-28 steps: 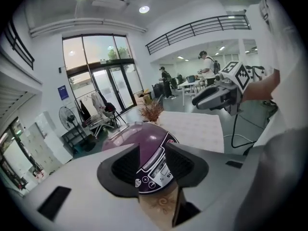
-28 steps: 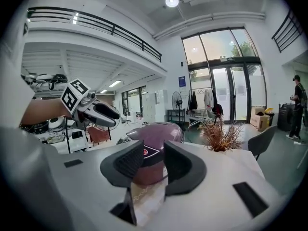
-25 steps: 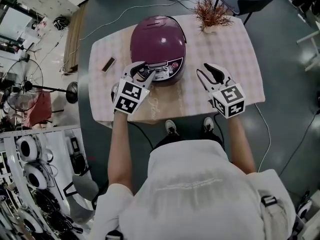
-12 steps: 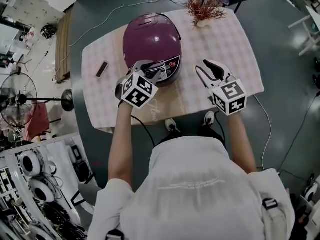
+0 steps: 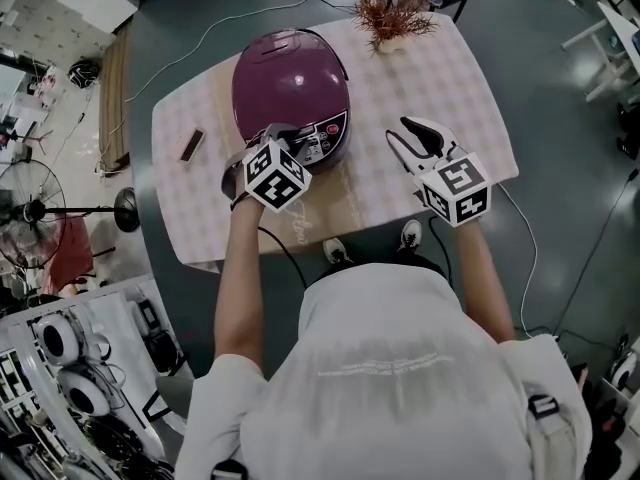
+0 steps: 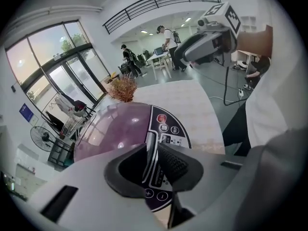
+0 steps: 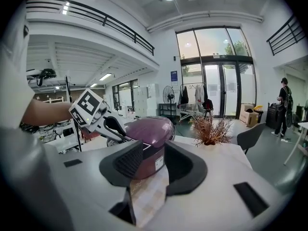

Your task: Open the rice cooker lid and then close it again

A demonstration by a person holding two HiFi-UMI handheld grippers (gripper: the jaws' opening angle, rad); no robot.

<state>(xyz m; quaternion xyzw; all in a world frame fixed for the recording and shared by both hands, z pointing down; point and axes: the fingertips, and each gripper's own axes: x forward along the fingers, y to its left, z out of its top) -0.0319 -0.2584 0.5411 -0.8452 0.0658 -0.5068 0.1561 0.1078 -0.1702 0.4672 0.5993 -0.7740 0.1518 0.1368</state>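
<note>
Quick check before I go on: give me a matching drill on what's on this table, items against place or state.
1 rice cooker
2 dried plant
3 small dark bar
4 right gripper

a far edge of the table
b jaws apart, empty
c purple, closed
d lying flat, left of the cooker

Pairs: 1-c, 2-a, 3-d, 4-b

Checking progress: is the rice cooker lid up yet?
No, in the head view the rice cooker lid lies shut, flush on the body.
</note>
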